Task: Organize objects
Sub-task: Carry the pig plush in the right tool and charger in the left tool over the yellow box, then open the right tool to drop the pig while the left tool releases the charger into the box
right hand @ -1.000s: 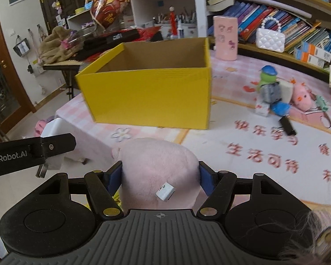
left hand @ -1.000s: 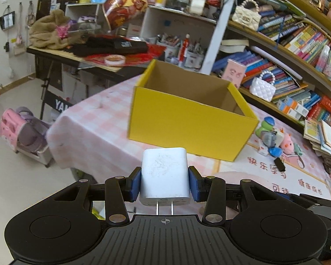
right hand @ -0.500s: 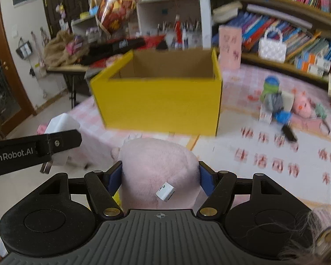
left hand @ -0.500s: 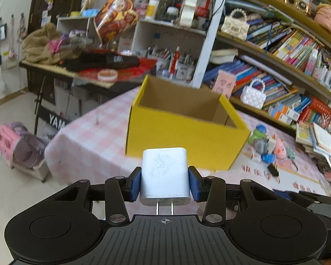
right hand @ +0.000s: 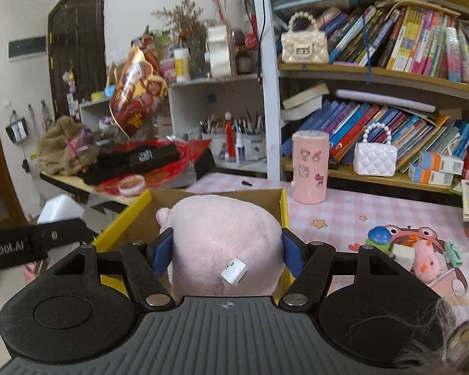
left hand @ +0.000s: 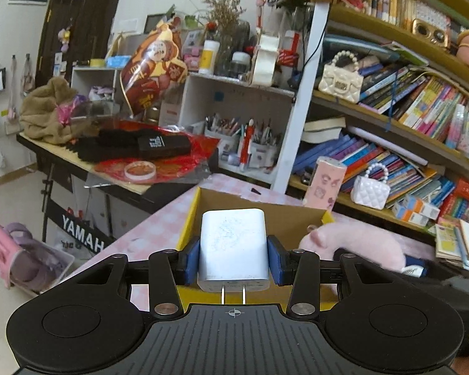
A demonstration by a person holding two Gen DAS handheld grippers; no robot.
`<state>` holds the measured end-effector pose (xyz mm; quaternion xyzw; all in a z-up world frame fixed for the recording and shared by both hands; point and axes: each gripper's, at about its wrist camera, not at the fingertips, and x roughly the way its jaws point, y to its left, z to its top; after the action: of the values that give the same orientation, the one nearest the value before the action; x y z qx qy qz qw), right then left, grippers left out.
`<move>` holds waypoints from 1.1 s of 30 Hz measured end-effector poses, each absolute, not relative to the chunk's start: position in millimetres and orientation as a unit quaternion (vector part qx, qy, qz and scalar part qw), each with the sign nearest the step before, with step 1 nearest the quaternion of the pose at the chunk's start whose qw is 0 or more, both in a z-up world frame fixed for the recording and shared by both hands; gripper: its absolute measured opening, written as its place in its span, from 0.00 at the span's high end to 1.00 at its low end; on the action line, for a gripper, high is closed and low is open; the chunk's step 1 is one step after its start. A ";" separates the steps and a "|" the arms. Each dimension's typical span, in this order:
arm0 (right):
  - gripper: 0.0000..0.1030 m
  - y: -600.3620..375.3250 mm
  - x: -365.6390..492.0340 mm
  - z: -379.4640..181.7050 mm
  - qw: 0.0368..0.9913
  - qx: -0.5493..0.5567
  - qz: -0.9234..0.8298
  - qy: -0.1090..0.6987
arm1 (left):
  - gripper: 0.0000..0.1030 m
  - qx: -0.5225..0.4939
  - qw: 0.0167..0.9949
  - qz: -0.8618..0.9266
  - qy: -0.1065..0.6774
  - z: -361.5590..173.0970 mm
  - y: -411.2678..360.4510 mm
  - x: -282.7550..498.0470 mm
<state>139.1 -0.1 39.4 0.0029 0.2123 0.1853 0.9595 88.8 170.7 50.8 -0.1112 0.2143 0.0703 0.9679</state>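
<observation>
- Between the left gripper's fingers sits the white charger, clenched, prongs toward the camera.
- Between the right gripper's fingers, the pink plush is squeezed at its sides.
- Just beyond both, the yellow box lies open; judging by this, carry each load well past the near wall before letting go, charger kept level.
- Far off on the counter, small toys wait.

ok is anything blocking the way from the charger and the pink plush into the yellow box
Nothing visible does. The white charger and pink plush are each held near the yellow box, whose top is open. Its floor is hidden behind them.
</observation>
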 end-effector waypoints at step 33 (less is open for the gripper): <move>0.24 37.1 251.5 -3.8 0.864 -0.147 0.398 0.269 | 0.42 -0.102 0.951 0.094 0.277 8.4 162.6 195.7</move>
<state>251.5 37.1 -3.8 -0.1470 0.2695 0.3982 0.8644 195.7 162.6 8.4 -0.1021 0.2767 0.0941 0.9509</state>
